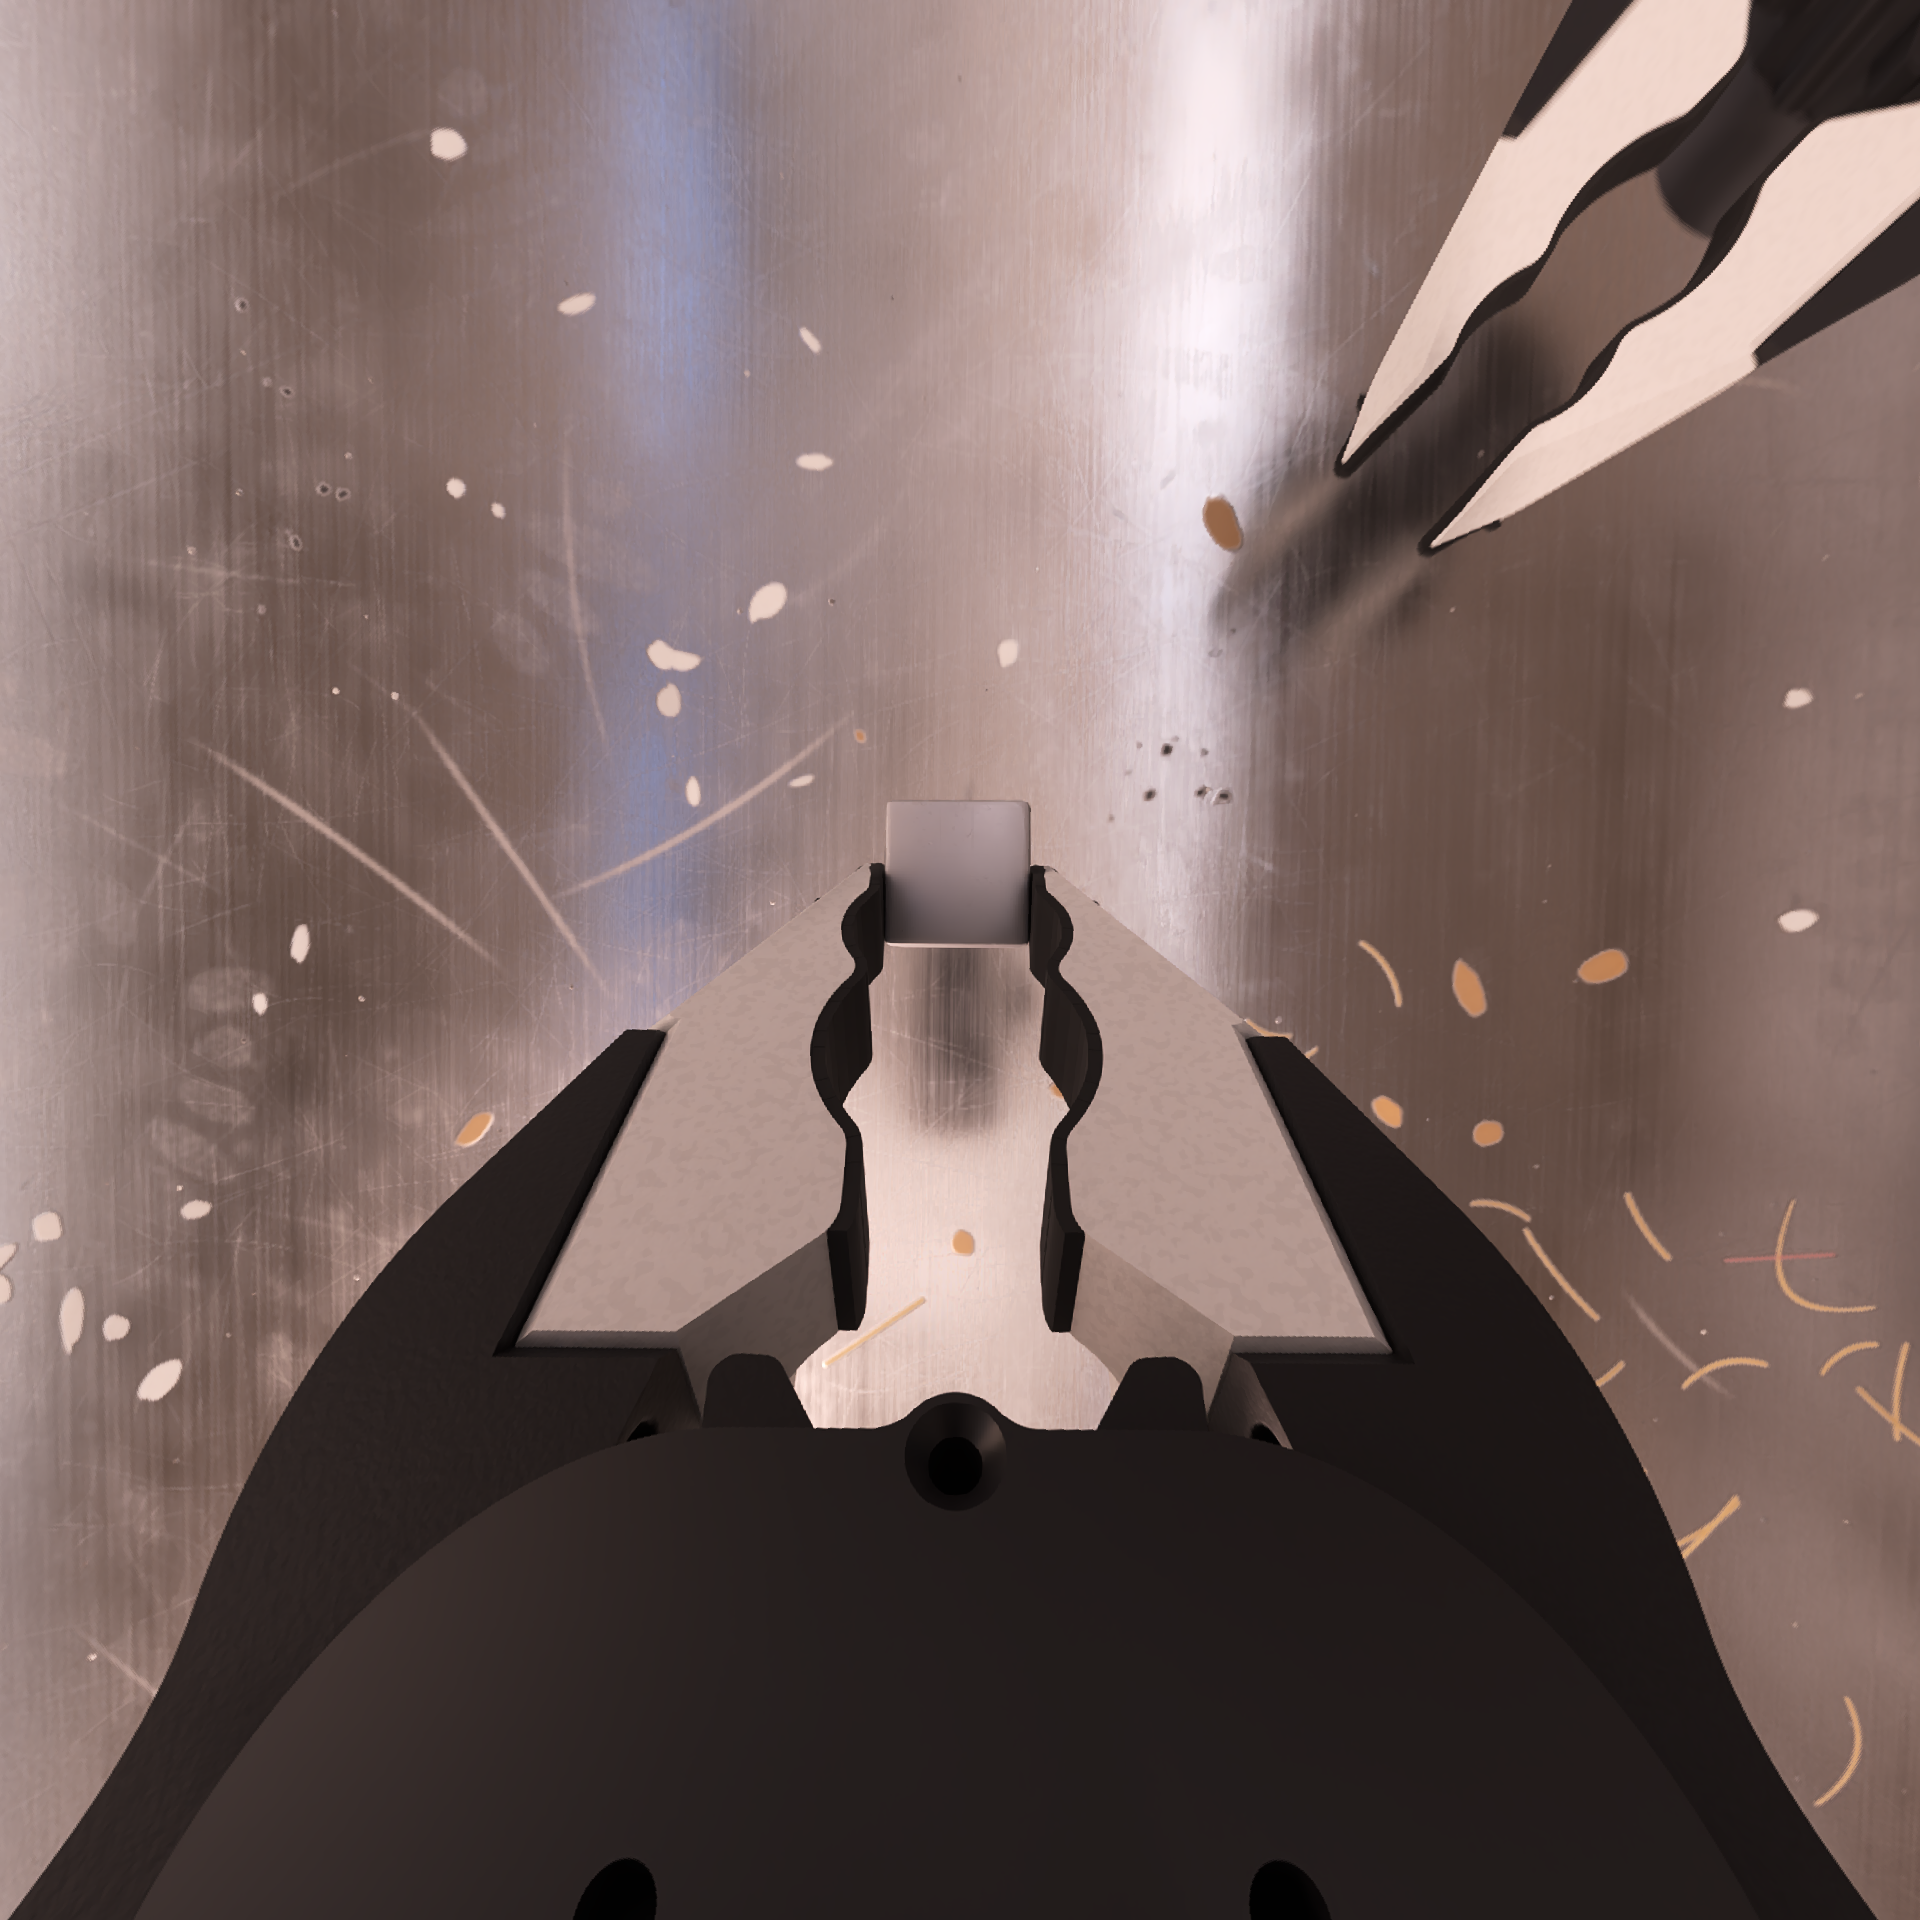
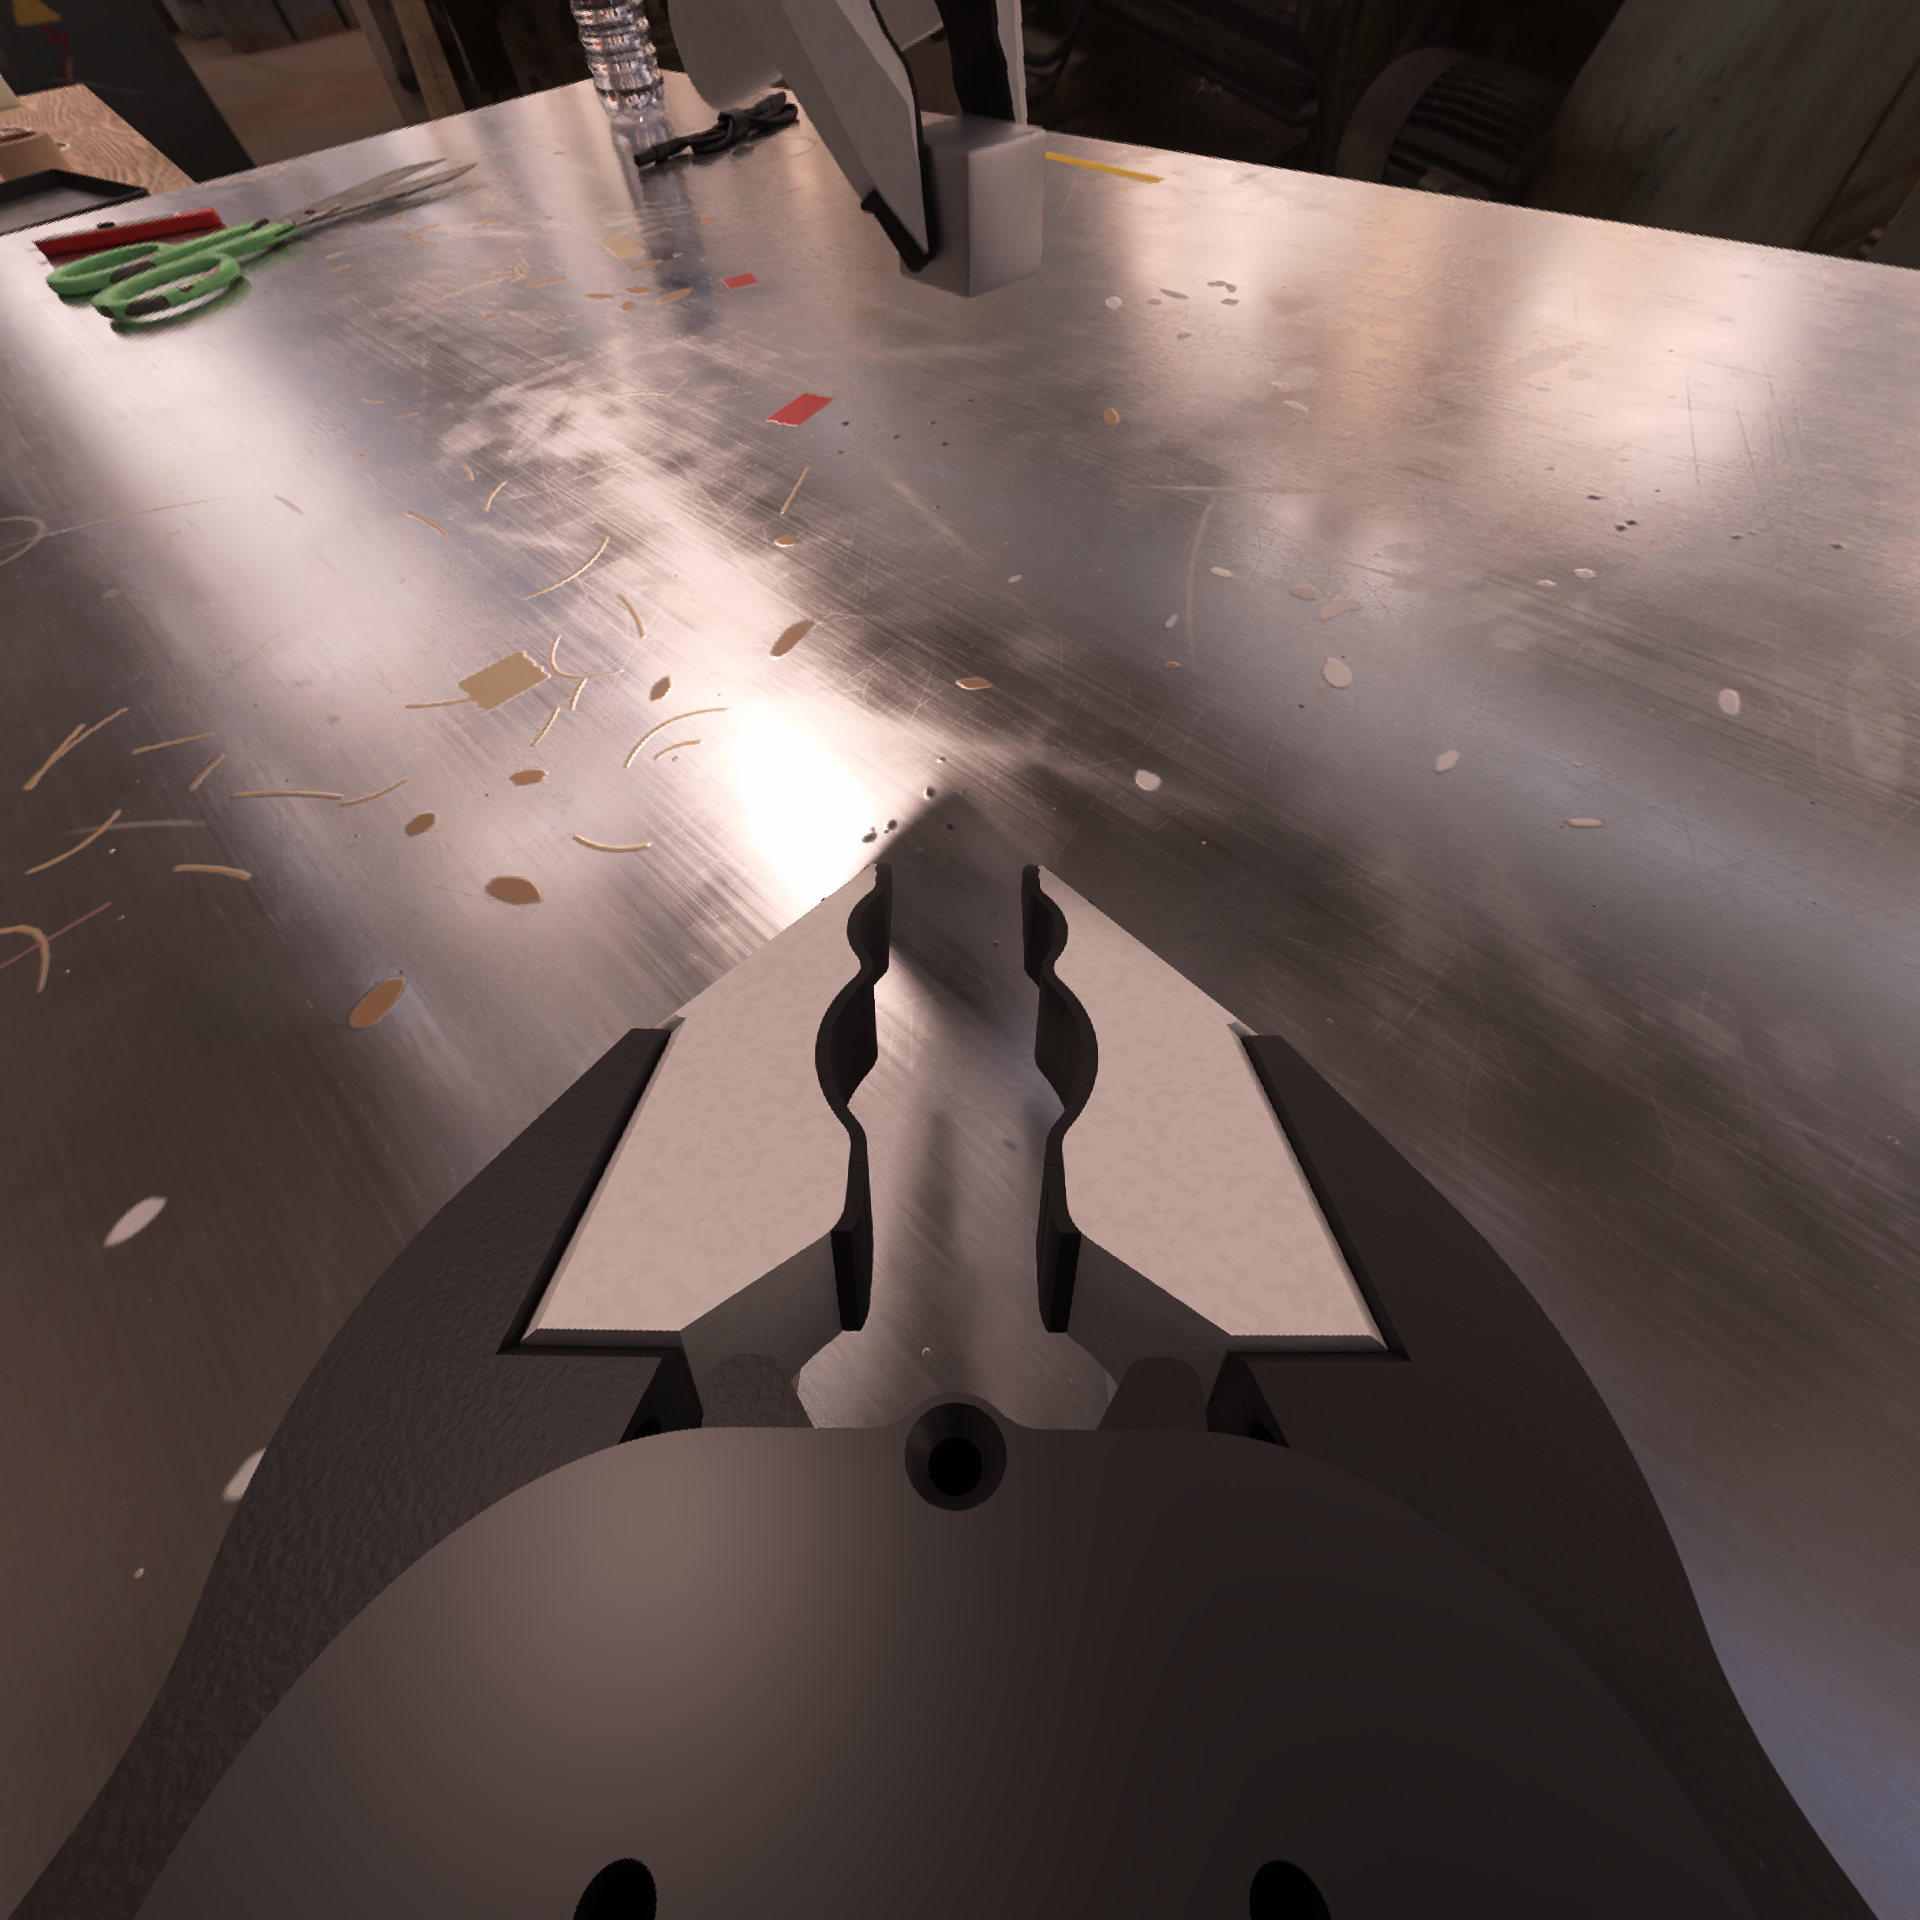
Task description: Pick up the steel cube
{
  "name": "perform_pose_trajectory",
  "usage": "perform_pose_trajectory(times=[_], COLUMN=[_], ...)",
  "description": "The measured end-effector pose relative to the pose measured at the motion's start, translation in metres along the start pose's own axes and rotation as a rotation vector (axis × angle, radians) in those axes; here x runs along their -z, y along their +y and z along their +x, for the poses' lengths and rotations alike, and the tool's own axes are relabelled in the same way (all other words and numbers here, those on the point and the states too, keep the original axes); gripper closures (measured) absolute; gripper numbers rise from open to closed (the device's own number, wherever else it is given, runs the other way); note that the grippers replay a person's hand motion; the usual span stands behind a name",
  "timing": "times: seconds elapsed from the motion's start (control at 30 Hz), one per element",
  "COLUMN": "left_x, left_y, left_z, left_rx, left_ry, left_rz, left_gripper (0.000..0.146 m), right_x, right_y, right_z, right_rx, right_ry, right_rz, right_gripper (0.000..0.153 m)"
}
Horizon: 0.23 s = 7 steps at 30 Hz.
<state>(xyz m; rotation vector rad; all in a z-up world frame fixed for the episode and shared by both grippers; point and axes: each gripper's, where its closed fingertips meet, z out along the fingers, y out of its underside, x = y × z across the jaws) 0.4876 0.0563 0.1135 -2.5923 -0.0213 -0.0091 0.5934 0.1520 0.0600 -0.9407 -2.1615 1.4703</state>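
The steel cube (image 1: pixel 956 878) is small, grey and smooth. It sits between the fingertips of my left gripper (image 1: pixel 956 883), which is shut on it, both pads touching its sides. A dark shadow lies on the metal table (image 1: pixel 416 623) under it. In the right wrist view the cube (image 2: pixel 997 208) is far ahead near the table's back edge, with a left finger (image 2: pixel 873 125) coming down on it. My right gripper (image 2: pixel 956 878) is open and empty, low over the table. It also shows in the left wrist view (image 1: pixel 1392 509) at upper right, apart from the cube.
Green-handled scissors (image 2: pixel 156 275) lie at the far left by a red strip (image 2: pixel 125 234). A plastic bottle (image 2: pixel 623 52) and a black cable (image 2: pixel 717 130) are at the back edge. Red tape bits (image 2: pixel 798 407) and wood shavings (image 2: pixel 582 571) litter the metal table (image 2: pixel 1455 520).
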Motion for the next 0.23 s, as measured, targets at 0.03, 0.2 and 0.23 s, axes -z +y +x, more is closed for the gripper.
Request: perform_pose_trajectory(times=[0.03,0.2,0.23], left_x=[-0.0017,-0.0038,-0.0035], left_y=[0.0015,0.0054,0.0049], left_z=[-0.0001,-0.0018,-0.0025], left_rx=[-0.006,-0.021,-0.021], left_ry=[-0.005,-0.016,-0.019], left_rz=[-0.014,-0.048,-0.042], left_gripper=[0.119,0.119,0.119], right_x=[0.0000,-0.0001,-0.0002], right_y=[0.0000,0.0001,0.0001], right_z=[0.0000,-0.0002,-0.0002], right_rx=[0.000,0.000,0.000], right_ry=[0.000,-0.001,-0.002], right_rz=[0.000,-0.001,-0.001], right_gripper=[0.128,0.128,0.128])
